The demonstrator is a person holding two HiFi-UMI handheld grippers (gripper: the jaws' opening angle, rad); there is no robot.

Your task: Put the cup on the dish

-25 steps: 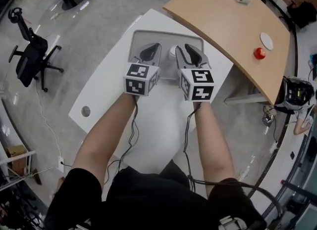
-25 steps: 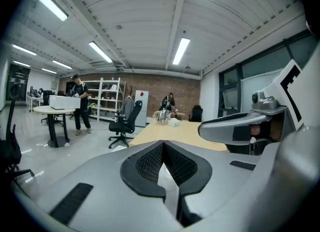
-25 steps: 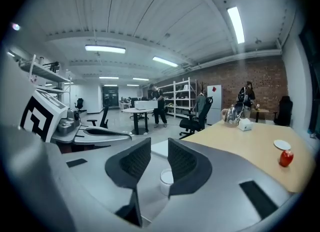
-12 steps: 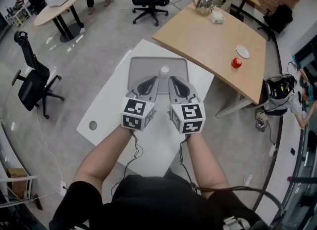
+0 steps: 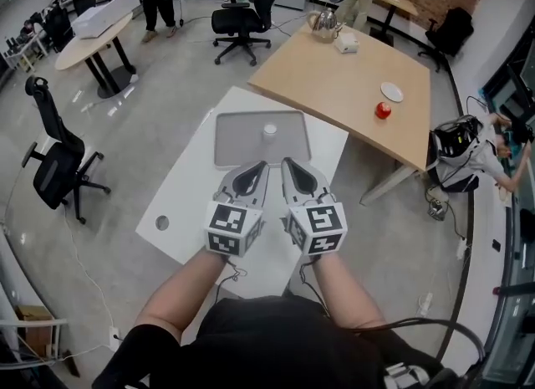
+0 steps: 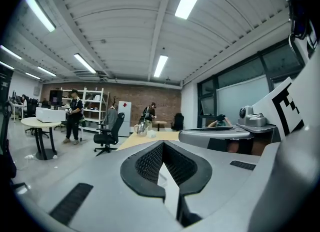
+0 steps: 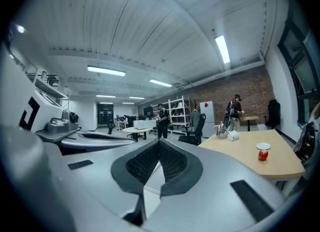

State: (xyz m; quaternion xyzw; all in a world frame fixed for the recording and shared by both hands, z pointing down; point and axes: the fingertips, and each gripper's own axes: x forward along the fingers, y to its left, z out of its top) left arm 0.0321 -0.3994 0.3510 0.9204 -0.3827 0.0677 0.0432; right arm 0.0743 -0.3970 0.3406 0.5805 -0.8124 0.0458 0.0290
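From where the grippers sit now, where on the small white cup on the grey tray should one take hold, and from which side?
Grip the cup across its round side wall, coming level from the near side. It stands upright and alone on the tray, so jaws, opened first, can probably straddle it.

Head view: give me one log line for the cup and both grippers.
cup: upright on grey dish | left gripper: shut, empty, by dish's near edge | right gripper: shut, empty, by dish's near edge
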